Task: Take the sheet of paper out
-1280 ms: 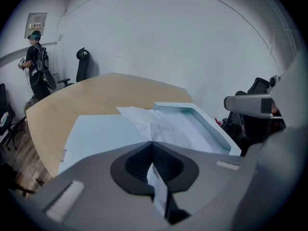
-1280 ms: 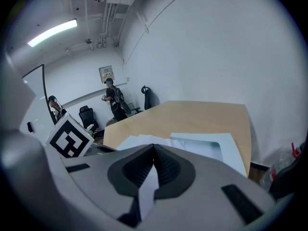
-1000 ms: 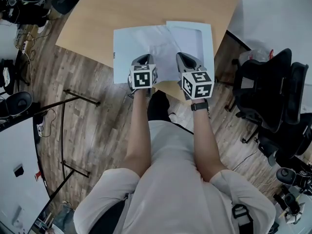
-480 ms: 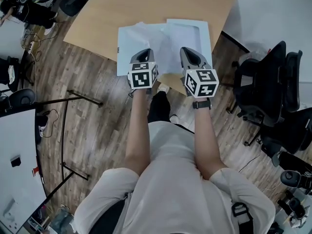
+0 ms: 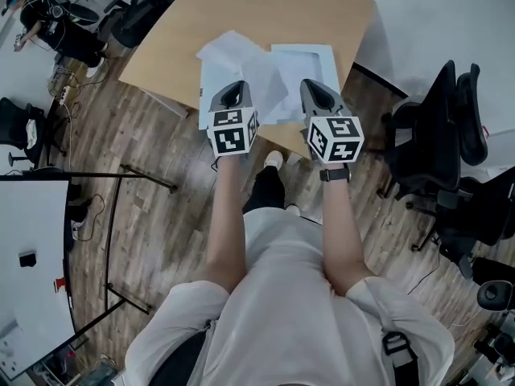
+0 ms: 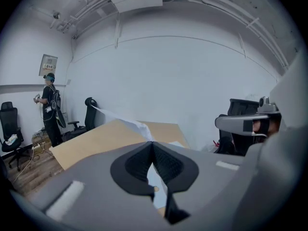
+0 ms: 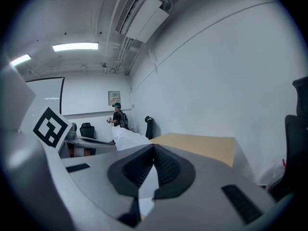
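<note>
Paper (image 5: 238, 64) slants up and leftward from the clamped left gripper (image 5: 232, 93), just beside the envelope (image 5: 304, 61) pinched by the right gripper (image 5: 316, 93) over the table (image 5: 265, 6)'s near edge.

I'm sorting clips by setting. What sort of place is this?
Probably an office or lab workspace: a wooden table, a black office chair beside it, and exposed ceiling ducting above bare white walls.
</note>
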